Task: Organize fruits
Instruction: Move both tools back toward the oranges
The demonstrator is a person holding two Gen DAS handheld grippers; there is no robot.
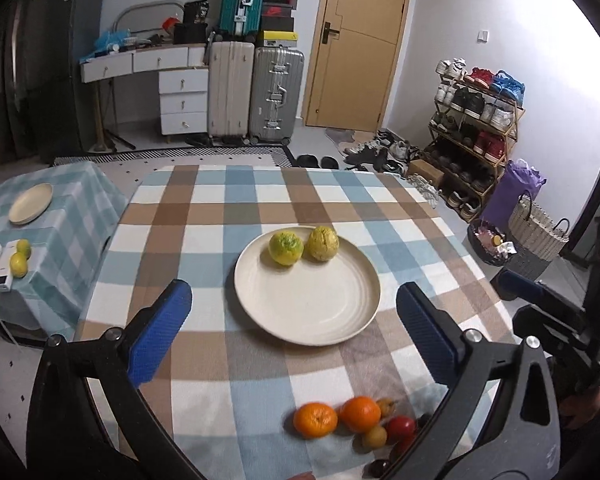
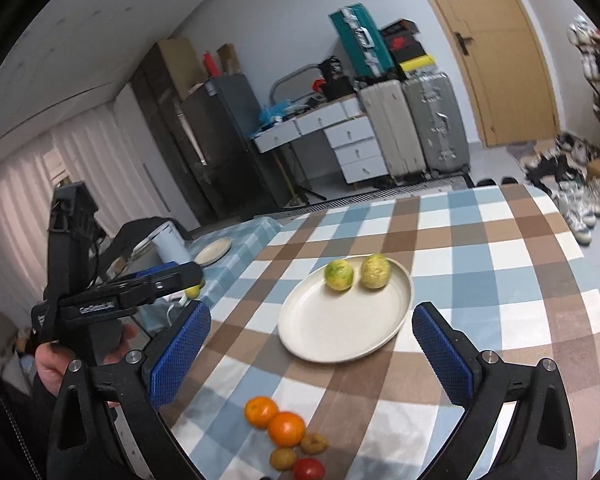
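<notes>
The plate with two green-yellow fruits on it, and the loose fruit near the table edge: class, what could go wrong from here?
1. The two green-yellow fruits sit side by side at the far rim of the plate; a nudge there may roll one onto the cloth.
2. The oranges and small fruits are tightly clustered near the table's near edge, so grabbing one may knock another off.
3. The left tool and right tool, both open and empty, could collide working together.
</notes>
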